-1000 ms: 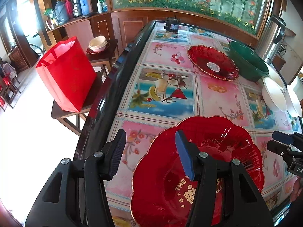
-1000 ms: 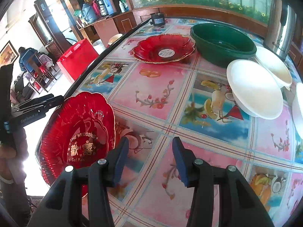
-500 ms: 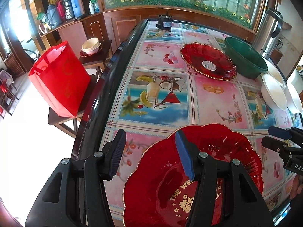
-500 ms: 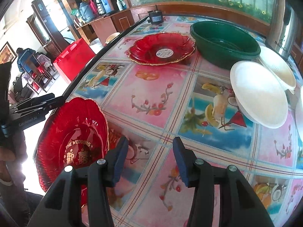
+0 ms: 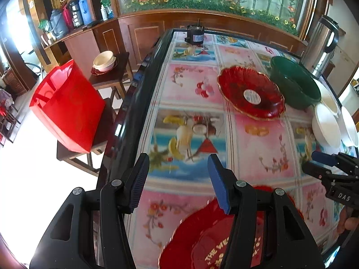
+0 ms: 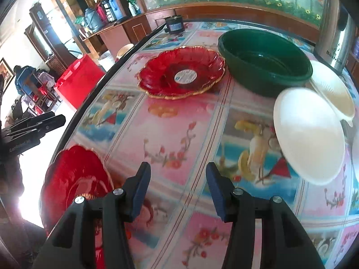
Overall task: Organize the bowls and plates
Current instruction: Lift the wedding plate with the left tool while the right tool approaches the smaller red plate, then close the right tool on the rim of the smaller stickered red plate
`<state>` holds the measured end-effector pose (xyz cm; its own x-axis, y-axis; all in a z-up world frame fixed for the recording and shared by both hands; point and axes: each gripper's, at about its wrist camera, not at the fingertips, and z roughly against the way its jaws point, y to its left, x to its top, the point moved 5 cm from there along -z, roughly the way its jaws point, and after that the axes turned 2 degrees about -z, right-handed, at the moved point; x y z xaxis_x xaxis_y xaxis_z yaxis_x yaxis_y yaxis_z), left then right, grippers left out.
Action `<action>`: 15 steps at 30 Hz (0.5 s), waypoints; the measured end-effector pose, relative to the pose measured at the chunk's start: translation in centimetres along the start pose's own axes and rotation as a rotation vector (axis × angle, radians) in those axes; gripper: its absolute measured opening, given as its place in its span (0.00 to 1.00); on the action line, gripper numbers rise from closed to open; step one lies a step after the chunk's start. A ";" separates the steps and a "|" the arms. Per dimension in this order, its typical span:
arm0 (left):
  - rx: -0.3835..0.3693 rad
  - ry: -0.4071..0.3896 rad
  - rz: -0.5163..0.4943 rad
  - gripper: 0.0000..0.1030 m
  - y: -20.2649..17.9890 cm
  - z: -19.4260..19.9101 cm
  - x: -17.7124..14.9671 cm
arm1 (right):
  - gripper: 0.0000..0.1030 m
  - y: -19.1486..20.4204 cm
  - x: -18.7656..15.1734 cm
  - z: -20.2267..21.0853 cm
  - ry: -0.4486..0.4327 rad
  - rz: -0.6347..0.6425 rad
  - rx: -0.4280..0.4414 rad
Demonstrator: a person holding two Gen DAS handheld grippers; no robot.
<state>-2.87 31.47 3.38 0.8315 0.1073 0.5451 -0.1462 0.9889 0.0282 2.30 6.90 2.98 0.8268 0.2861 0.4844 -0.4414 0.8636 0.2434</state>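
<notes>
A red scalloped plate with gold lettering (image 5: 215,242) lies at the near end of a long table (image 5: 193,94) covered in a fruit-and-flower patterned cloth, close to the table's left edge. Above it hangs the left gripper (image 5: 178,179), its two blue-padded fingers spread apart with only the cloth showing between them; the plate sits below and to the right of the gap, untouched. The right gripper (image 6: 177,188) hovers just beside it over bare cloth, fingers likewise spread and holding nothing. Farther up the table rests a second red plate with a gold rim (image 6: 181,71), a round white label at its centre. Just beside that, to the right, stands a dark green bowl (image 6: 264,60), and nearer along the right side sit a white plate (image 6: 309,134) and a cream bowl (image 6: 332,92). Off the table's left edge, a red bag (image 5: 67,107) stands on a wooden stool.
</notes>
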 end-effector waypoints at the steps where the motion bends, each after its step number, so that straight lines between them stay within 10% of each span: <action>1: 0.001 -0.001 -0.003 0.53 0.0 -0.2 0.4 | 0.50 0.0 0.2 -0.2 0.001 0.000 -0.002; 15: -0.019 0.040 -0.059 0.53 -0.5 -4.1 5.8 | 0.50 -1.0 4.5 -3.1 0.019 -0.048 0.001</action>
<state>4.20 32.03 3.07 0.8592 0.0529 0.5089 -0.0866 0.9953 0.0427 7.50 8.61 2.32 0.8532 0.2525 0.4563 -0.4020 0.8758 0.2670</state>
